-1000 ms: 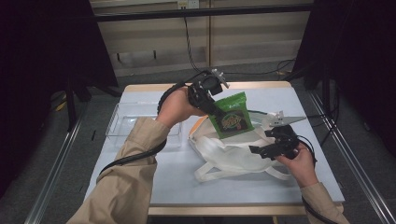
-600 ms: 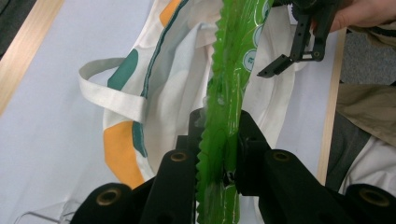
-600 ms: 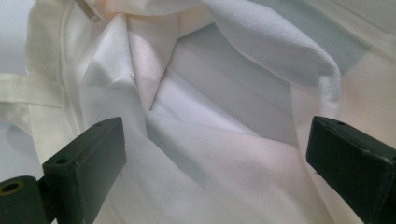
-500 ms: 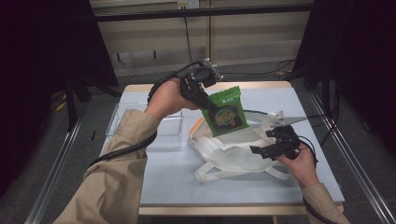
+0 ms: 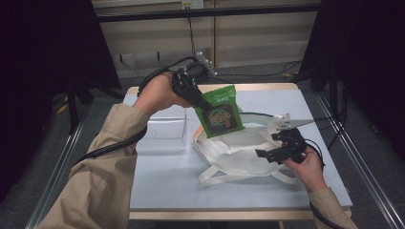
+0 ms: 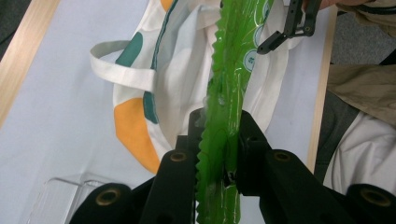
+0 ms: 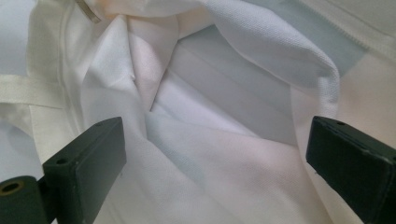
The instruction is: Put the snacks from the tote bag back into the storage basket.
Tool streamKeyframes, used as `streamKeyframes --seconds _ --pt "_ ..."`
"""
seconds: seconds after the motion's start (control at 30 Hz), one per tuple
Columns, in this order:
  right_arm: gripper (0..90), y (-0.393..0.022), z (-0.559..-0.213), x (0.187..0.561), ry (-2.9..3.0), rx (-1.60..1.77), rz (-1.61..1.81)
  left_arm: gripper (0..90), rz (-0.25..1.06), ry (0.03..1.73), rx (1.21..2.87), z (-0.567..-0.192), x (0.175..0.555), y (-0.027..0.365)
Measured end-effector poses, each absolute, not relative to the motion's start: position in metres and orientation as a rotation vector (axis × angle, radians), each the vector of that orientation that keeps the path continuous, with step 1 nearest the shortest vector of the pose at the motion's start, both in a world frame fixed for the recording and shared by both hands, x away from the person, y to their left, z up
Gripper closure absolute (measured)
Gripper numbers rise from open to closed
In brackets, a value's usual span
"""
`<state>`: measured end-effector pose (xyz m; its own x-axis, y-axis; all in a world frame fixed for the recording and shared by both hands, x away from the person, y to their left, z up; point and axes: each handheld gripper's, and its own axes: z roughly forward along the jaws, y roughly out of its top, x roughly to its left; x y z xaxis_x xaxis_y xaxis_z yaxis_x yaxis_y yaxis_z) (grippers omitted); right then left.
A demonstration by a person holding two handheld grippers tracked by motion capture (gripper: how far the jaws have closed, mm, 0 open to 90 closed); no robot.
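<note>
We see the left gripper (image 5: 203, 106) raised above the far half of the table (image 5: 167, 186), its fingers (image 6: 252, 140) pinching the green snack pouch (image 5: 219, 113) by its crimped edge. In the left gripper view the serrated seam of the pouch (image 6: 219, 154) runs straight up between the two black fingers, which press on it from both sides. The pouch hangs in the air, tilted, its lower edge just over the white tote bag (image 5: 239, 155) that lies crumpled on the table near the middle. The bag's orange and teal patches show in the left gripper view (image 6: 135, 126), and its handles trail toward the near edge of the table.

The right gripper (image 5: 272, 153) sits low at the right side of the bag, held in the person's right hand (image 5: 305, 164). Its fingers (image 7: 88, 158) are spread wide, with folds of white cloth (image 7: 210, 130) lying between them and no pinch on the fabric.

A clear plastic tray (image 5: 162, 136) stands on the table to the left of the bag, under the left forearm's sleeve (image 5: 110, 157).
</note>
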<state>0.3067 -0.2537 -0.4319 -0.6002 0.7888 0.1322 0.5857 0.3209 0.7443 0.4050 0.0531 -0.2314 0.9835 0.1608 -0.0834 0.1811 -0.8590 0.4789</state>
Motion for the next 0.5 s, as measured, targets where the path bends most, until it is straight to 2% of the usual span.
streamKeyframes --seconds 0.5 --pt "4.4 -0.252 -0.432 0.306 2.339 1.241 1.157 79.2 -0.014 0.224 2.691 -0.221 0.414 0.081"
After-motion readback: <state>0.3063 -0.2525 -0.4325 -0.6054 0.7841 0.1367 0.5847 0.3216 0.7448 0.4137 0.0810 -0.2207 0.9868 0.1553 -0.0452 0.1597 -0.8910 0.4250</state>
